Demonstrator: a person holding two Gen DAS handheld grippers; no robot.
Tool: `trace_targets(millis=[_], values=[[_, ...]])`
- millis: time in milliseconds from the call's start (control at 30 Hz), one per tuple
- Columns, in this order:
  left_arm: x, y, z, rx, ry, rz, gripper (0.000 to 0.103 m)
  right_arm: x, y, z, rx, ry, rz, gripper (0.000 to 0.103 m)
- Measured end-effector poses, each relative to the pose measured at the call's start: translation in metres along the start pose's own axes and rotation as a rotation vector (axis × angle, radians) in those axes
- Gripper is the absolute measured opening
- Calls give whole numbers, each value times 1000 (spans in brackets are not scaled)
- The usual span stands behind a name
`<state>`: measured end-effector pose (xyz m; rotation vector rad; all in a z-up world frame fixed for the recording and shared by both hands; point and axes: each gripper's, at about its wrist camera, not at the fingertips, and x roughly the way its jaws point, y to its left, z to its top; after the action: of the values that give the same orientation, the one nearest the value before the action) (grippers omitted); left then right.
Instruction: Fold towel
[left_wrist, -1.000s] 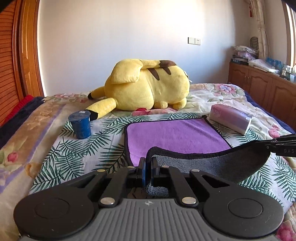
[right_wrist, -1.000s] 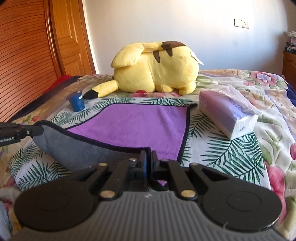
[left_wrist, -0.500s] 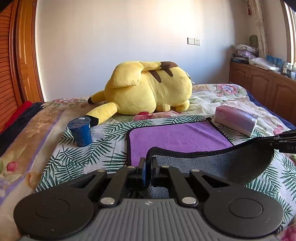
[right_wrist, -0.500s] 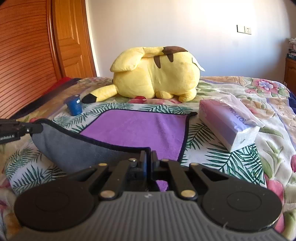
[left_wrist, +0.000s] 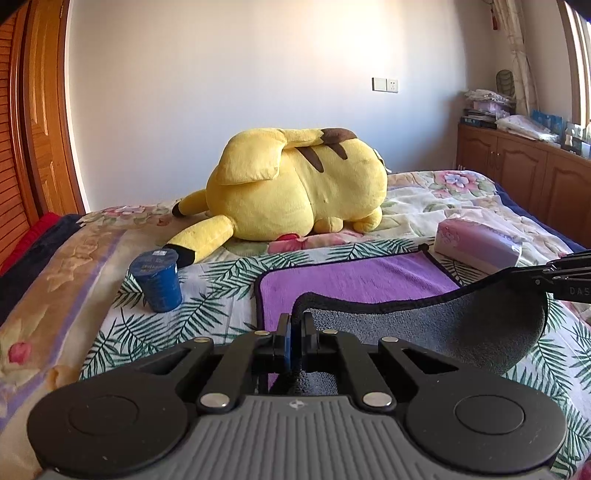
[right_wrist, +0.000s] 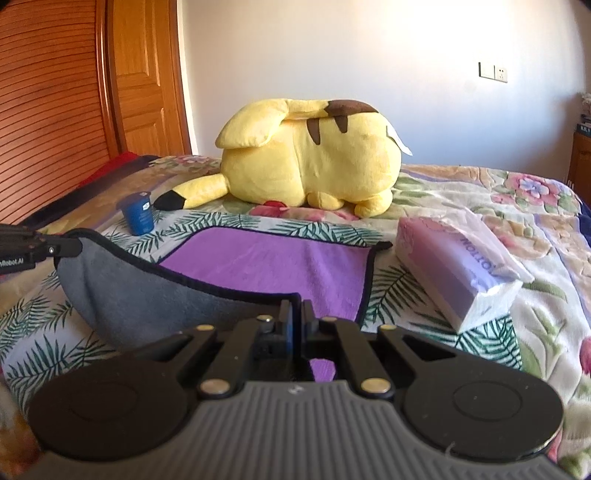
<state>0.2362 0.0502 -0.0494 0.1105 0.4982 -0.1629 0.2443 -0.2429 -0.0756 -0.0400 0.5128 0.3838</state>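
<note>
In the left wrist view, our left gripper (left_wrist: 294, 326) was pinched tight on the near left corner of the towel (left_wrist: 354, 282), its jaws closed with the black-trimmed hem between them. The towel's purple face lay flat on the bed (left_wrist: 55, 295) toward the far side, while the near edge was lifted, grey underside showing, and stretched across to our right gripper (left_wrist: 532, 277) at the right edge of the frame, which held the other near corner. A blue cup (left_wrist: 158, 280) stood upright on the quilt left of the towel, a tissue pack (left_wrist: 478, 245) lay just beside the towel's far right corner, and a yellow plush toy (left_wrist: 295, 192) lay behind both, toward the wall. In the right wrist view, our right gripper (right_wrist: 295, 325) was likewise clamped on the towel (right_wrist: 273, 262) at its near right corner, jaws closed on the hem. The raised grey edge sagged leftward to the left gripper (right_wrist: 55, 247). The tissue pack (right_wrist: 454, 266) lay right of the towel, the blue cup (right_wrist: 138, 216) near its far left corner, and the plush toy (right_wrist: 310, 155) beyond.
</note>
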Motion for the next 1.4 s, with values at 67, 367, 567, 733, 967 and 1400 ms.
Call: trace_targets(millis=[67,367,567,733,967,1400], values=[[4,1,2,10,-4,2,5,3,-2,3,-5,-6,-3,4],[26,7,3,16,10,19,5,18,-8,13,-8,-7,-5,4],[31,9,12,36,2,26,5,27,-8,22,-25,-8,3,4],[38,10,23,68,-10,34,5,35,-5,32,-56,-20,2,4],[52,9,37,86,-35,45,5,40,-10,46,-79,-47,-14,4],[87,3,62,115,-83,81,5,60,-26,65,-106,-86,-54,4]])
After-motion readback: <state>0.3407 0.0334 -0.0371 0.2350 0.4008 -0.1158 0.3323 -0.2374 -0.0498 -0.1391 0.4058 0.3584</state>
